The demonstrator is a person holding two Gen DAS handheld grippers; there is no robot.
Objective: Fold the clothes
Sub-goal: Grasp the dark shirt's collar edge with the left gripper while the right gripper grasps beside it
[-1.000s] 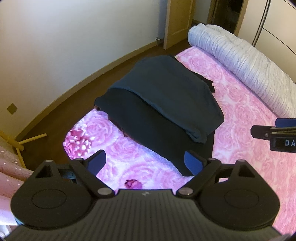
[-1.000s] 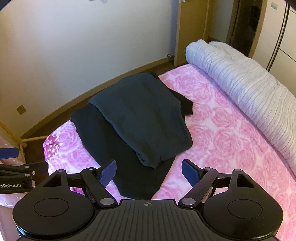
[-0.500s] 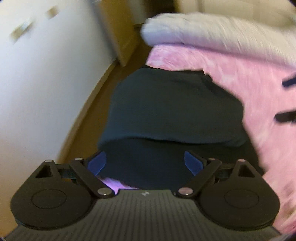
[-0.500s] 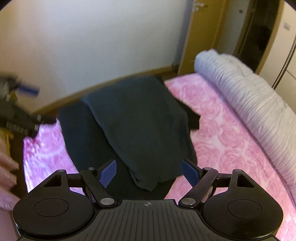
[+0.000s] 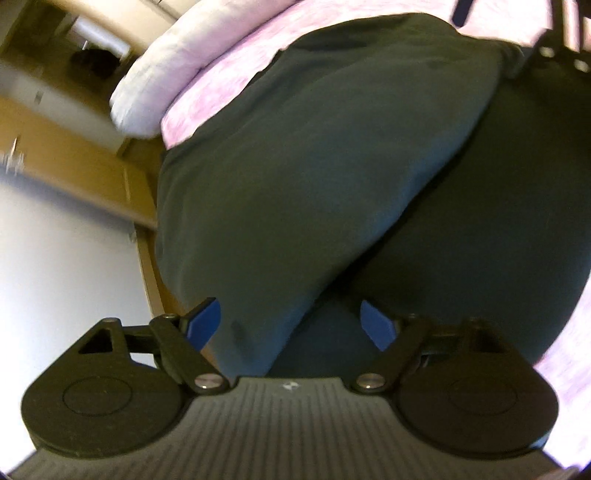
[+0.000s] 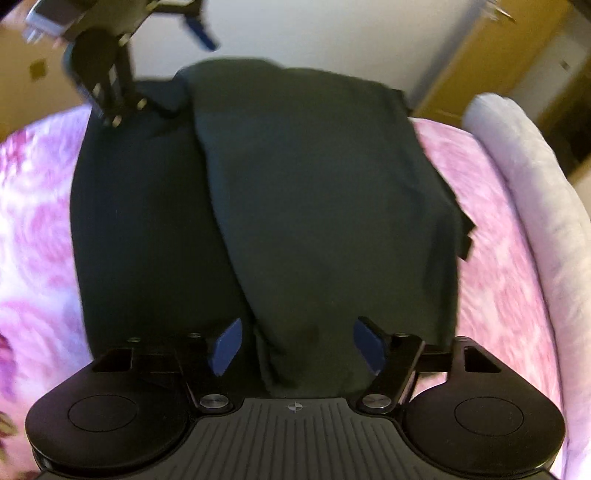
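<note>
A dark teal soft cloth garment [image 6: 314,206], one half lapped over the other, fills mid-frame on the pink rose-printed bedspread [image 6: 33,221]. The left gripper [image 5: 291,325] and right gripper [image 6: 297,345] both gape wide at opposite ends; grabbing one layer only could undo the fold. A rolled white quilt [image 6: 532,206] lies right, with cream wall [image 6: 295,33] behind.

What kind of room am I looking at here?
Most likely a bedroom: a dark garment lies on a bed with a pink rose-print sheet, a rolled white duvet along one side, and a wooden door beyond.
</note>
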